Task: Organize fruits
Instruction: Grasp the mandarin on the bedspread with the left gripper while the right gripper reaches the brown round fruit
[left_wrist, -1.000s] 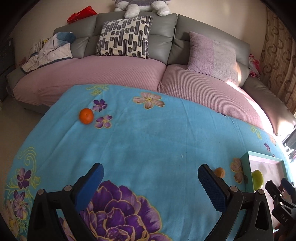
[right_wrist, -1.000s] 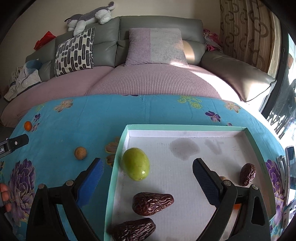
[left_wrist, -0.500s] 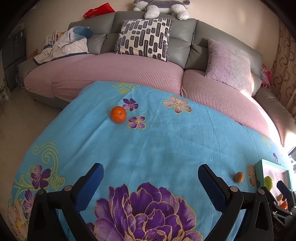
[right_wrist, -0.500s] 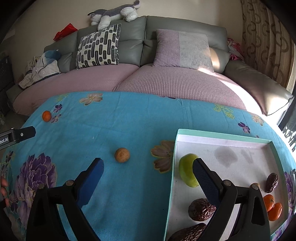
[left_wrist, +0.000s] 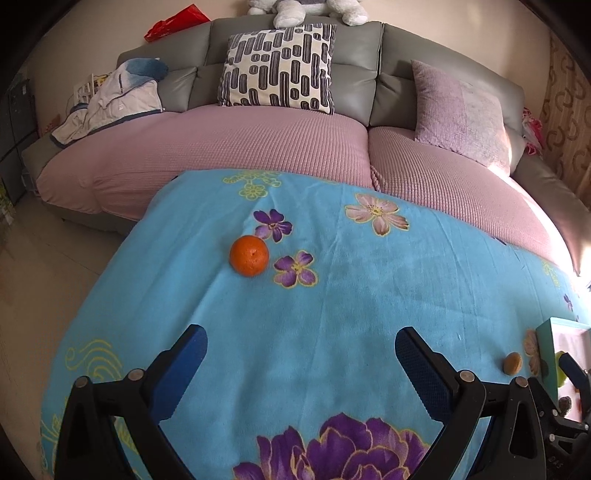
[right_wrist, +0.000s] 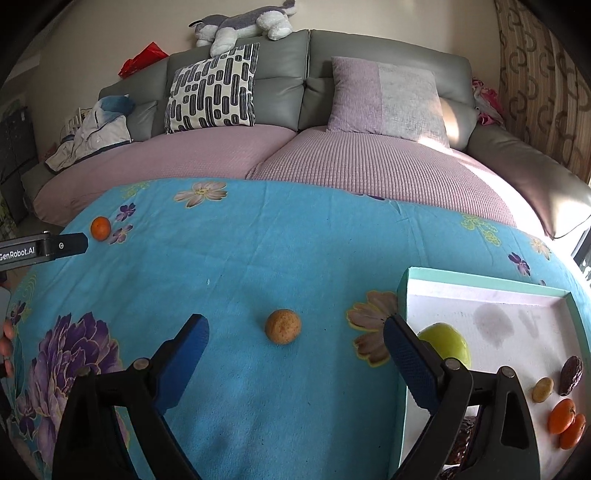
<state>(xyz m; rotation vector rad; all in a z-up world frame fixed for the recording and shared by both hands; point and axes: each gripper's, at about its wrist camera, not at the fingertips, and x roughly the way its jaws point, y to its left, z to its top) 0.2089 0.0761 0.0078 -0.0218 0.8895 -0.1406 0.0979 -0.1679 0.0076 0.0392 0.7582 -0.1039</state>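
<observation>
Left gripper (left_wrist: 301, 363) is wide open and empty, and has swung left and closer to the orange (left_wrist: 249, 255), which sat far off a second ago and now lies ahead on the blue cloth (left_wrist: 351, 295) of the worktop, near two purple flowers; likely the next pick. Right gripper (right_wrist: 295, 349) is also wide open and empty; it has moved left off the tray (right_wrist: 480, 286), so the small brown fruit (right_wrist: 282, 326) now sits just ahead between its fingers, apart from the tray's left wall. Tray already holds a green fruit (right_wrist: 448, 341), dark dates (right_wrist: 570, 374), two small oranges (right_wrist: 565, 421) and a tan fruit (right_wrist: 542, 389). The right finger hides part of the green fruit, and the tray's near edge is cut off, so the count is unsure.
</observation>
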